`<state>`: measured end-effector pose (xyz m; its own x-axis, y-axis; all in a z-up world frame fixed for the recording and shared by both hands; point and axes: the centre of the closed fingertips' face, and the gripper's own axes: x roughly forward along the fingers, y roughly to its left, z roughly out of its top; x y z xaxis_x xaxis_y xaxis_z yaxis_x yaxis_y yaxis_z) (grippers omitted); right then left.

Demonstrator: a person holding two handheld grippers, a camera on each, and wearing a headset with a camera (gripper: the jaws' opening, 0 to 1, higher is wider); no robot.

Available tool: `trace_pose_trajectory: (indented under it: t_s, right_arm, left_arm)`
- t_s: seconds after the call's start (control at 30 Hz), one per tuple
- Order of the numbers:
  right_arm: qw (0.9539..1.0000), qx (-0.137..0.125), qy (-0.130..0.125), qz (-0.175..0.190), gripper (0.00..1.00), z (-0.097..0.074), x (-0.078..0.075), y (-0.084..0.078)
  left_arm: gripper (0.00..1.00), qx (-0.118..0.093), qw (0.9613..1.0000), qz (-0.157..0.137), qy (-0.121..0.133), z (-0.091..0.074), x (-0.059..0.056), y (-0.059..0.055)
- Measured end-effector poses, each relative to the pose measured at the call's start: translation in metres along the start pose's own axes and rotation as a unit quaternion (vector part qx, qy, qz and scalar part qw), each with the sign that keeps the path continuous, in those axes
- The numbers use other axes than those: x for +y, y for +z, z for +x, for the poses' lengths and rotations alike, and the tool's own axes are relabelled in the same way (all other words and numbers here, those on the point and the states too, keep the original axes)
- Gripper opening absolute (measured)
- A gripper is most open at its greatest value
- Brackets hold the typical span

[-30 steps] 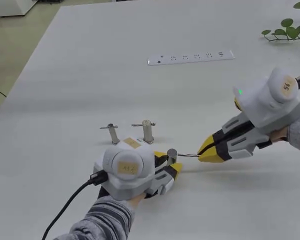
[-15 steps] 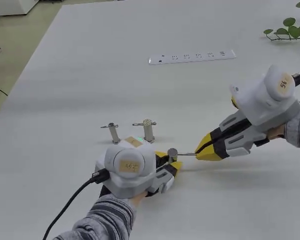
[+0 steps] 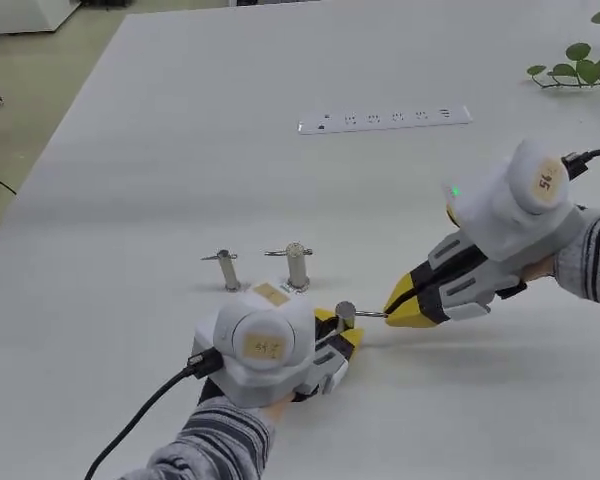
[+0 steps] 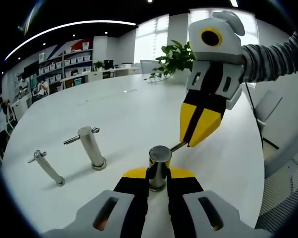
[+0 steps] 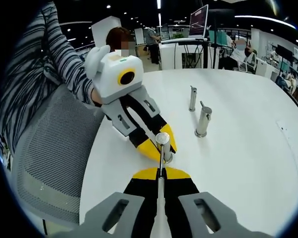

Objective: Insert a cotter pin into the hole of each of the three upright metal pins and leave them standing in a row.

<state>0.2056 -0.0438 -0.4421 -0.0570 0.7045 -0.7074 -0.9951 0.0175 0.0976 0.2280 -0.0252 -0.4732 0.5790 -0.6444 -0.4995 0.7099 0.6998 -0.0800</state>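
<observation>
Pinching left tongs (image 3: 340,334), right tongs (image 3: 399,308) opposite

We've got a white table (image 3: 230,150) from edge to edge. Left gripper (image 3: 338,328): white shell, black jaws, yellow tips, tan label on top. Right gripper (image 3: 392,310) in the same white, black and yellow, with grey panels and a green light glowing. The pin (image 4: 159,154) between them reads bare silver, the cotter pin (image 3: 370,314) silver too, and we see two more pins (image 3: 297,266) matching. Sleeves (image 3: 220,440) striped grey and black, cable (image 3: 140,410) black. White power strip (image 3: 385,118) toward the far edge, green plant (image 3: 578,62) at the far right corner.
</observation>
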Motion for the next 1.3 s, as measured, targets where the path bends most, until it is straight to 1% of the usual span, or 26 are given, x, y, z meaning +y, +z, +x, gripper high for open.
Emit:
trace_pose_trajectory:
  t_s: [0.1, 0.37, 0.43, 0.47, 0.53, 0.57, 0.67, 0.9, 1.1, 1.13, 1.2, 1.27, 1.3]
  right_arm:
    - [1.0, 0.003, -0.001, -0.001, 0.0, 0.0, 0.0, 0.0]
    - [1.0, -0.001, -0.006, 0.006, 0.0, -0.001, 0.0, 0.0]
    - [0.9997, -0.017, -0.003, 0.019, 0.0, 0.001, 0.002, 0.005]
    - [0.9994, -0.024, -0.004, 0.024, 0.0, 0.002, 0.001, 0.007]
    - [0.9995, -0.021, -0.007, 0.022, 0.0, 0.004, 0.0, 0.006]
    - [0.9994, -0.024, -0.008, 0.023, 0.0, 0.004, -0.001, 0.007]
    - [0.9995, -0.021, -0.009, 0.02, 0.0, 0.006, -0.001, 0.008]
    - [0.9998, -0.011, -0.014, -0.004, 0.0, 0.014, -0.003, 0.016]
    - [0.9998, -0.008, -0.017, -0.012, 0.0, 0.017, -0.005, 0.019]
    - [0.9997, -0.007, -0.018, -0.013, 0.0, 0.017, -0.008, 0.017]
    - [0.9996, -0.007, -0.023, -0.016, 0.0, 0.018, -0.008, 0.019]
    - [0.9994, -0.005, -0.032, -0.01, 0.0, 0.019, -0.01, 0.02]
    - [0.9994, -0.004, -0.034, -0.009, 0.03, 0.019, -0.01, 0.02]
  left_arm:
    - [0.1, -0.001, 1.0, -0.001, 0.002, 0.0, 0.0, 0.0]
    - [0.1, -0.003, 1.0, -0.003, 0.005, 0.0, 0.0, 0.0]
    - [0.1, -0.005, 1.0, -0.002, 0.007, 0.0, 0.001, 0.0]
    - [0.1, -0.005, 1.0, -0.002, 0.008, 0.0, 0.0, 0.001]
    - [0.1, -0.005, 0.9999, -0.004, 0.01, 0.001, 0.0, 0.001]
    - [0.1, -0.005, 0.9999, -0.004, 0.01, 0.0, 0.0, 0.001]
    - [0.1, -0.006, 0.9999, -0.005, 0.012, 0.0, 0.001, 0.001]
    - [0.1, -0.009, 0.9997, -0.011, 0.019, 0.0, 0.002, 0.0]
    - [0.1, -0.01, 0.9996, -0.012, 0.026, 0.001, 0.003, 0.0]
    - [0.1, -0.01, 0.9995, -0.013, 0.027, 0.001, 0.003, 0.0]
    - [0.1, -0.012, 0.9993, -0.016, 0.031, 0.001, 0.003, 0.0]
    - [0.1, -0.012, 0.9991, -0.02, 0.034, 0.001, 0.004, 0.0]
    - [0.1, -0.013, 0.999, -0.021, 0.036, 0.001, 0.003, 0.0]
